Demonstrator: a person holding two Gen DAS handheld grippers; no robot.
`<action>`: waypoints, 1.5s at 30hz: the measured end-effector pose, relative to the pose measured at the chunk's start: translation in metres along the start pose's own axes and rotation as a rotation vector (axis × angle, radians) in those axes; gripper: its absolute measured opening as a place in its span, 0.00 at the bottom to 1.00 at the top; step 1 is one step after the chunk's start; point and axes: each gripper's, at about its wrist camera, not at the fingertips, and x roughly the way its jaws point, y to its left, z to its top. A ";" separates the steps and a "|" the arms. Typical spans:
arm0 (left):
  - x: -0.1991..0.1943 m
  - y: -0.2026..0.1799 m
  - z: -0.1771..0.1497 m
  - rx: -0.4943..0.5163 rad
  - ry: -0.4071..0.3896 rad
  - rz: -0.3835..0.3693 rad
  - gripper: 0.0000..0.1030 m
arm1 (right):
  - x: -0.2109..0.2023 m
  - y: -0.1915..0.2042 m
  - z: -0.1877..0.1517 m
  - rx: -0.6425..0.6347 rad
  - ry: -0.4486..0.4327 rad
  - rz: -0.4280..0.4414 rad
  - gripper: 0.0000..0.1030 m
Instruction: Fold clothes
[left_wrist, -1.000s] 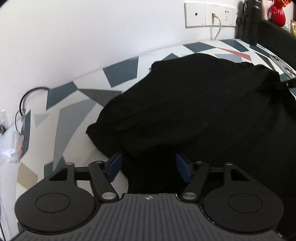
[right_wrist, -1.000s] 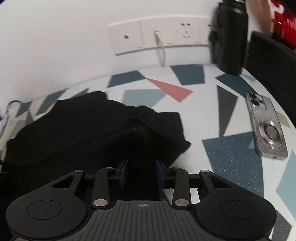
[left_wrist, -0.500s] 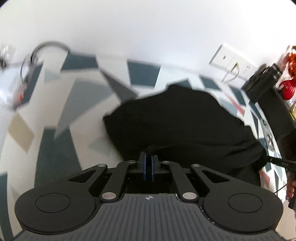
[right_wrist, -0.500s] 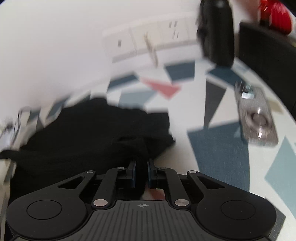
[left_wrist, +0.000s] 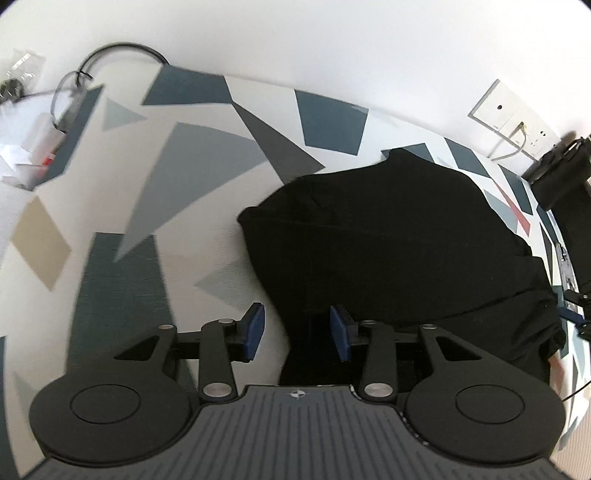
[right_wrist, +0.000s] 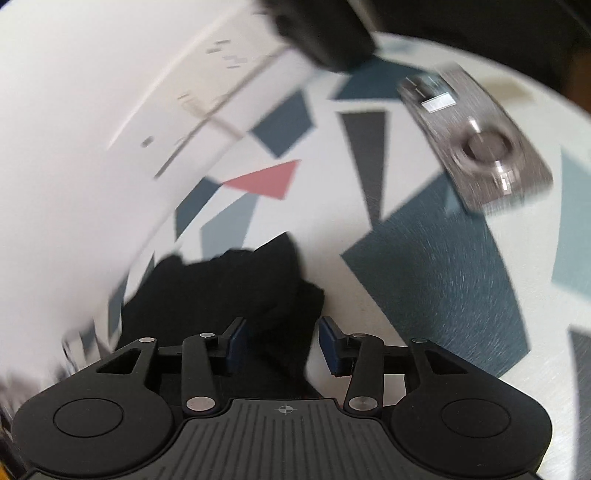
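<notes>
Lying bunched on patterned tabletop (left_wrist: 122, 206), black garment (left_wrist: 399, 236) spreads ahead and right of my left gripper (left_wrist: 297, 332); near edge sits between its blue pads (left_wrist: 255, 328), jaws opening, pads clear of cloth. My right gripper (right_wrist: 282, 347): jaws opening, garment's corner (right_wrist: 236, 288) between pads, not pinched. Phone (right_wrist: 476, 136) lies well ahead-right of right gripper, blurred. Wall sockets (left_wrist: 511, 118) far right of left gripper.

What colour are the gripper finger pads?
Blue pads on black fingers, clearest in the left wrist view.
</notes>
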 end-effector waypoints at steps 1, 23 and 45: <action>0.003 -0.003 0.001 0.007 0.002 -0.001 0.39 | 0.004 -0.003 0.002 0.033 0.001 0.003 0.38; 0.010 -0.006 0.013 0.029 -0.043 0.015 0.06 | 0.039 -0.001 0.042 0.202 -0.087 0.008 0.04; 0.009 -0.040 -0.004 0.374 -0.060 0.022 0.05 | 0.011 -0.011 0.013 0.305 0.081 -0.005 0.22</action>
